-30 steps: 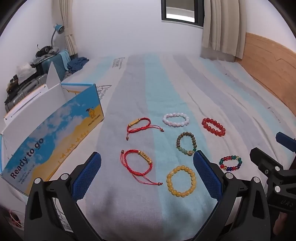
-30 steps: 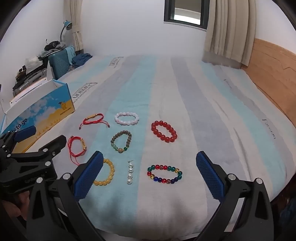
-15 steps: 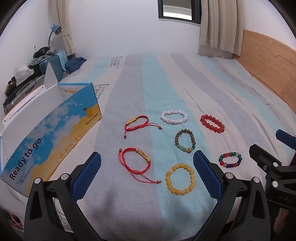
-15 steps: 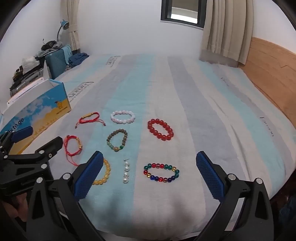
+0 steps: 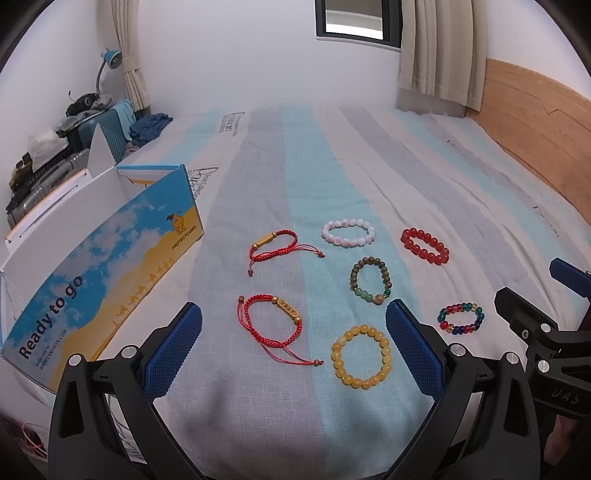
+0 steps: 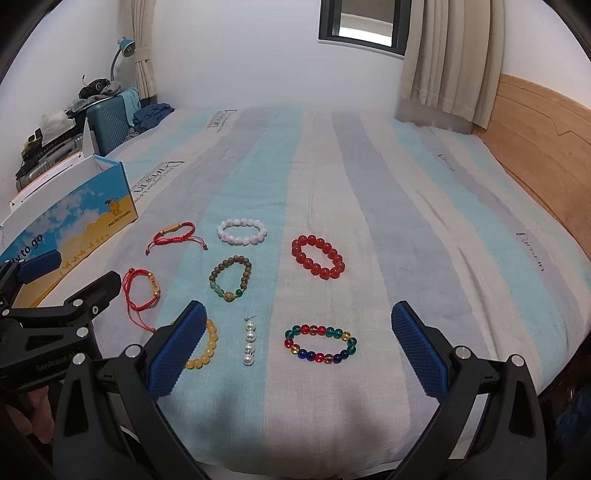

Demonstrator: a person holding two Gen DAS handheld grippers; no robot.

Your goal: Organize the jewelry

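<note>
Your left claw (image 5: 293,343) stands wide open above the near edge of the bed (image 6: 369,184), holding and touching nothing; its blue pads (image 5: 173,349) frame the near red cord bracelet (image 5: 271,325) and the yellow bead bracelet (image 5: 361,356). Your right claw (image 6: 295,347) is equally wide open and empty, with the multicolour bead bracelet (image 6: 320,344) and the short pearl strand (image 6: 249,343) lying between its pads in the right wrist view. Take the brown-and-green bead bracelet (image 6: 231,278) as the landmark, since it lies at the centre of the group. The white bead bracelet (image 6: 242,230) lies just beyond it. The red bead bracelet (image 6: 318,256) lies to its right, well apart. The far red cord bracelet (image 6: 173,236) lies beyond it and to the left. The pearl strand lies nearer to you than the landmark, and the yellow bead bracelet nearer and to the left. All pieces rest flat on the striped bedsheet, none touching another. An open printed cardboard box (image 5: 99,258) stands on the bed left of the group. A wooden headboard (image 6: 546,147) lines the right side, with curtains (image 6: 450,55) and a window (image 6: 364,26) on the far wall.
</note>
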